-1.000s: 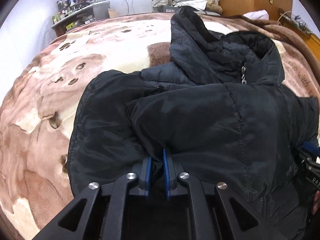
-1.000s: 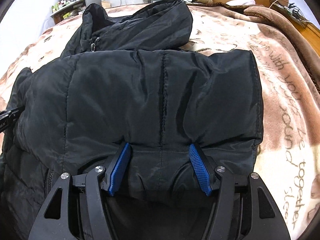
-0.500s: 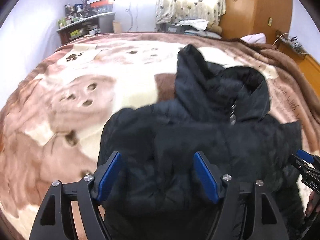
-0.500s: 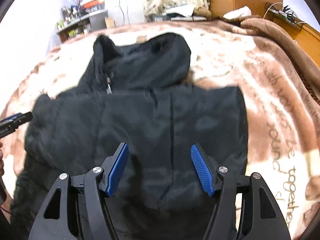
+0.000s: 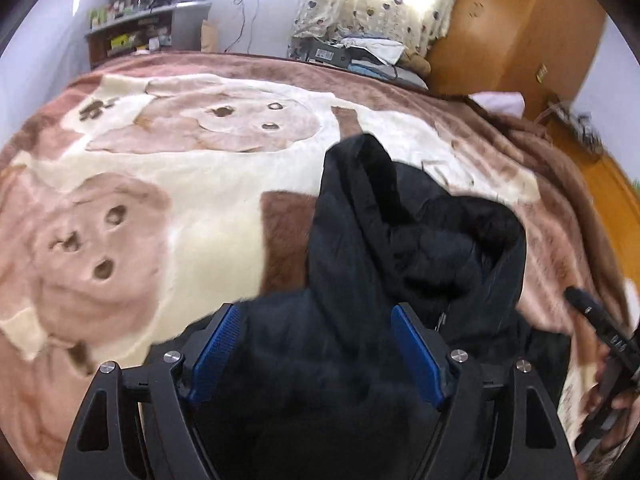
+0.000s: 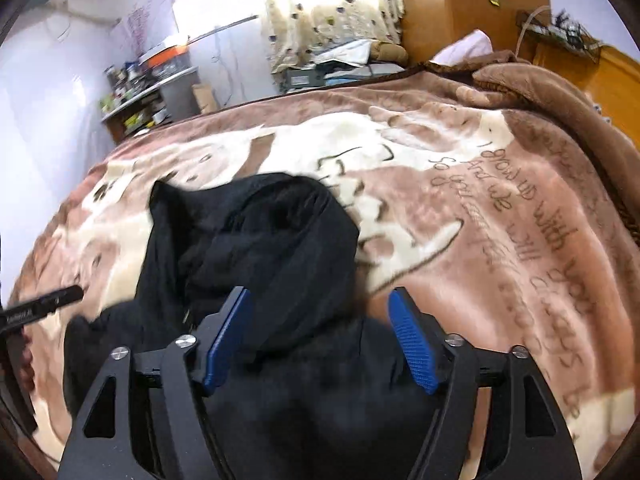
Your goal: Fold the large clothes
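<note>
Since both the left gripper (image 5: 316, 354) and right gripper (image 6: 318, 340) are spread and hold nothing, the black jacket (image 5: 400, 248) lies folded on the blanket (image 5: 224, 200), lower centre of the frame, probably for the next grasp

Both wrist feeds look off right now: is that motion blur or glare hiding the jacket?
Left wrist view: jacket smeared by motion, claw sharp, curtain blown out. Right wrist view: same blur on the blanket, window glare at top, fisheye bending the edges.

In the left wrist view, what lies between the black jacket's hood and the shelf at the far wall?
Only blanket: between the jacket hood and the shelf, the left wrist view shows nothing on the bear-print fleece.
</note>
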Demonstrator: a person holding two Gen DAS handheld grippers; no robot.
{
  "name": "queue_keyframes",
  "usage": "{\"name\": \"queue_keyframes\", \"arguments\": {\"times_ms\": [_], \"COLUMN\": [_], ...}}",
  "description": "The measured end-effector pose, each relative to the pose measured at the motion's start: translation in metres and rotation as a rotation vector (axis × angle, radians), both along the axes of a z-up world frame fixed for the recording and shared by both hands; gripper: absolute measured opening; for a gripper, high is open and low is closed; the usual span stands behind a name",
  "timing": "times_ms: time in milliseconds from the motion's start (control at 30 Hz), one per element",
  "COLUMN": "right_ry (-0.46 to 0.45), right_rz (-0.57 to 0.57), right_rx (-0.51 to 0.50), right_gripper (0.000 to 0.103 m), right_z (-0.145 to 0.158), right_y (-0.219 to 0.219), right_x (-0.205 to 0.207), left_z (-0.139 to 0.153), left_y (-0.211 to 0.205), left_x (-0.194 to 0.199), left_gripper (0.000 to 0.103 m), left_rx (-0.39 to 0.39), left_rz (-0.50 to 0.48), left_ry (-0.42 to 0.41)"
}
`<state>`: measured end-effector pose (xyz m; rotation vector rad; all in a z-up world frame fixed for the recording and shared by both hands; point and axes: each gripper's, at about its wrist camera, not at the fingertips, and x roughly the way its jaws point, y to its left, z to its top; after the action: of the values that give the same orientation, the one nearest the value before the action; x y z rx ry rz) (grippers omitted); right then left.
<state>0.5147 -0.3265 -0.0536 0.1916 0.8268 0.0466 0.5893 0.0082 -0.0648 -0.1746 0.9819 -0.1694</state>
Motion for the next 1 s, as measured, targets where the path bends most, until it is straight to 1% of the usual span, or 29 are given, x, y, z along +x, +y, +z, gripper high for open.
{"name": "queue_keyframes", "arguments": {"times_ms": [67,133,167,200,233,267,367,433,500,533,600,633,667,700,733,767,800,833,867,900,1000], "right_ry": [0.035,0.036,0.032,0.033,0.046,0.059,0.058,0.068,0.087,0.110,0.142,0.148,0.146,0.134,0.131,0.144,0.153,0.155,0.152,0.145,0.103], "right_rz": [-0.015,-0.046,-0.055,-0.057,-0.056,-0.058,-0.069,-0.064,-0.077,-0.081,-0.081,-0.083,-0.095,-0.104,-0.103,-0.092,-0.085,-0.078,-0.073,-0.060,-0.024], "right_rx": [0.028,0.040,0.045,0.061,0.079,0.076,0.049,0.079,0.088,0.095,0.133,0.143,0.151,0.157,0.155,0.150,0.151,0.145,0.132,0.120,0.054], "right_gripper": [0.077,0.077,0.077,0.077,0.077,0.077,0.077,0.077,0.077,0.077,0.077,0.077,0.077,0.069,0.054,0.048,0.039,0.030,0.025,0.017,0.011], "right_z": [-0.007,-0.014,-0.016,-0.020,-0.024,-0.028,-0.035,-0.041,-0.048,-0.053,-0.059,-0.060,-0.060,-0.059,-0.058,-0.057,-0.057,-0.055,-0.053,-0.050,-0.039], "right_y": [-0.007,-0.011,-0.012,-0.014,-0.016,-0.016,-0.015,-0.015,-0.016,-0.015,-0.014,-0.014,-0.015,-0.015,-0.014,-0.013,-0.012,-0.010,-0.007,-0.003,0.008], "right_x": [0.019,0.033,0.038,0.043,0.051,0.057,0.071,0.079,0.086,0.090,0.095,0.096,0.096,0.095,0.095,0.095,0.096,0.095,0.095,0.094,0.084], "left_z": [-0.006,-0.011,-0.015,-0.022,-0.026,-0.031,-0.040,-0.047,-0.056,-0.059,-0.068,-0.068,-0.068,-0.069,-0.070,-0.071,-0.072,-0.071,-0.068,-0.065,-0.049], "left_y": [-0.001,-0.006,-0.008,-0.011,-0.013,-0.014,-0.018,-0.020,-0.024,-0.025,-0.029,-0.030,-0.031,-0.034,-0.035,-0.038,-0.039,-0.041,-0.043,-0.044,-0.044], "left_x": [0.021,0.037,0.045,0.056,0.063,0.070,0.087,0.096,0.104,0.107,0.111,0.110,0.110,0.111,0.111,0.112,0.112,0.112,0.110,0.108,0.094], "left_gripper": [0.080,0.080,0.080,0.080,0.080,0.080,0.080,0.080,0.080,0.080,0.079,0.078,0.069,0.061,0.044,0.029,0.023,0.014,0.010,0.009,0.007], "left_rx": [-0.021,-0.020,-0.030,-0.039,-0.047,-0.064,-0.055,-0.052,-0.048,-0.046,-0.063,-0.082,-0.099,-0.102,-0.112,-0.123,-0.124,-0.114,-0.101,-0.100,-0.100], "left_rz": [0.011,0.003,0.004,0.001,0.007,0.015,0.028,0.040,0.034,0.036,0.048,0.055,0.054,0.053,0.055,0.055,0.060,0.066,0.074,0.074,0.062], "left_ry": [0.012,0.021,0.033,0.061,0.073,0.079,0.083,0.088,0.109,0.121,0.156,0.150,0.140,0.134,0.137,0.155,0.165,0.166,0.160,0.153,0.107]}}
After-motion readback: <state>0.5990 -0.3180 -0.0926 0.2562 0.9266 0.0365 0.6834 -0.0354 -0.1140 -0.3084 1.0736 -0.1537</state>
